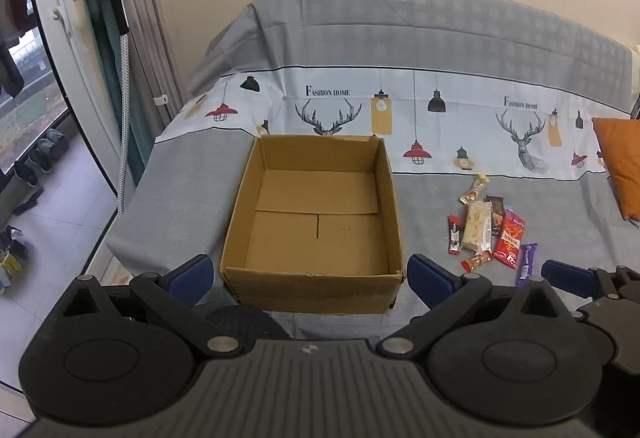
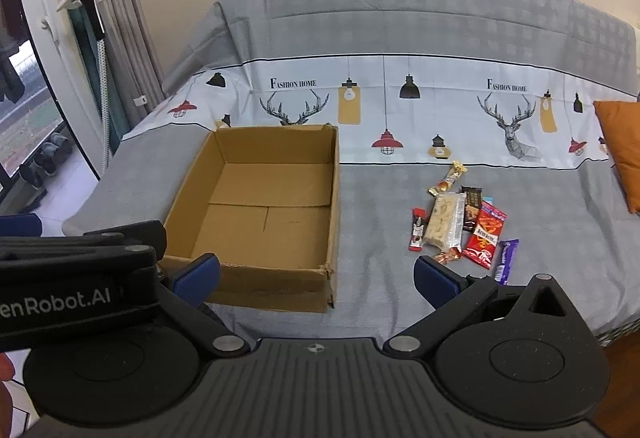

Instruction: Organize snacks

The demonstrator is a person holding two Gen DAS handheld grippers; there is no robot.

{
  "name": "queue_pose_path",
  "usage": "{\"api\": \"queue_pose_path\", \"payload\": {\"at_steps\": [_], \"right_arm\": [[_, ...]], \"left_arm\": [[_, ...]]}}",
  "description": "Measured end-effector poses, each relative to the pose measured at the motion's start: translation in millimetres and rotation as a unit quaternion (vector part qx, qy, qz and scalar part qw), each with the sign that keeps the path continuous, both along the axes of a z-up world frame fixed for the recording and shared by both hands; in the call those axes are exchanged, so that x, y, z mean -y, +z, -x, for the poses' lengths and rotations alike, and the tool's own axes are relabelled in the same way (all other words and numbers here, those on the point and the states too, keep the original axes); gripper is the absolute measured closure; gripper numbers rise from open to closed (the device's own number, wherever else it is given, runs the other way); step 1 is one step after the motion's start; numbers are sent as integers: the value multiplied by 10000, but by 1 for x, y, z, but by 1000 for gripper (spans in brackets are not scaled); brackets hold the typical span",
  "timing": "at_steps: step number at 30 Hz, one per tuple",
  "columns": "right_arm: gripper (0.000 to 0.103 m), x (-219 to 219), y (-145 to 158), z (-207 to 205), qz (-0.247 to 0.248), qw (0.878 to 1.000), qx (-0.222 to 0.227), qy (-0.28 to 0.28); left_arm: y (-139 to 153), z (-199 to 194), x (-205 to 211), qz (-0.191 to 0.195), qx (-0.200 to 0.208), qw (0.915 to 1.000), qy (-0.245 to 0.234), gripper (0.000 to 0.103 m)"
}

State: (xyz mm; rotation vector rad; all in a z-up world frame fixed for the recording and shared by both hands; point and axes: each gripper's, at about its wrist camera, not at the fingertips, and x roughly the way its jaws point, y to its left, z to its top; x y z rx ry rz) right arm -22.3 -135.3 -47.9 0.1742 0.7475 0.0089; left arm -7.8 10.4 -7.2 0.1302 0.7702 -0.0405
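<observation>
An empty open cardboard box (image 1: pixel 316 222) (image 2: pixel 264 213) sits on the grey sofa cover. To its right lies a cluster of several snack packets (image 1: pixel 490 230) (image 2: pixel 464 224): a clear pack of pale pieces (image 2: pixel 444 224), a red packet (image 2: pixel 485 234), a purple bar (image 2: pixel 506 261), a thin red stick (image 2: pixel 417 230), a gold-wrapped bar (image 2: pixel 448 177). My left gripper (image 1: pixel 310 278) hangs open before the box's front wall, holding nothing. My right gripper (image 2: pixel 316 276) is open too, near the box's front right corner. The snacks lie just beyond its right finger (image 2: pixel 436 280).
The sofa back (image 1: pixel 400 29) rises behind the box. An orange cushion (image 1: pixel 620 165) lies at the far right. At left stand a garment steamer pole (image 1: pixel 124 85), curtains and a glass door with shoes (image 1: pixel 44 153) on the floor. The other gripper (image 2: pixel 72 270) shows at the right view's left edge.
</observation>
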Motion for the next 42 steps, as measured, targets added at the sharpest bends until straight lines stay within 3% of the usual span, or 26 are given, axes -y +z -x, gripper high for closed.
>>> {"api": "queue_pose_path", "payload": {"at_steps": [42], "right_arm": [[1, -1, 0, 1, 3, 10000, 6, 57]], "left_arm": [[-2, 5, -3, 17, 1, 10000, 18, 0]]}}
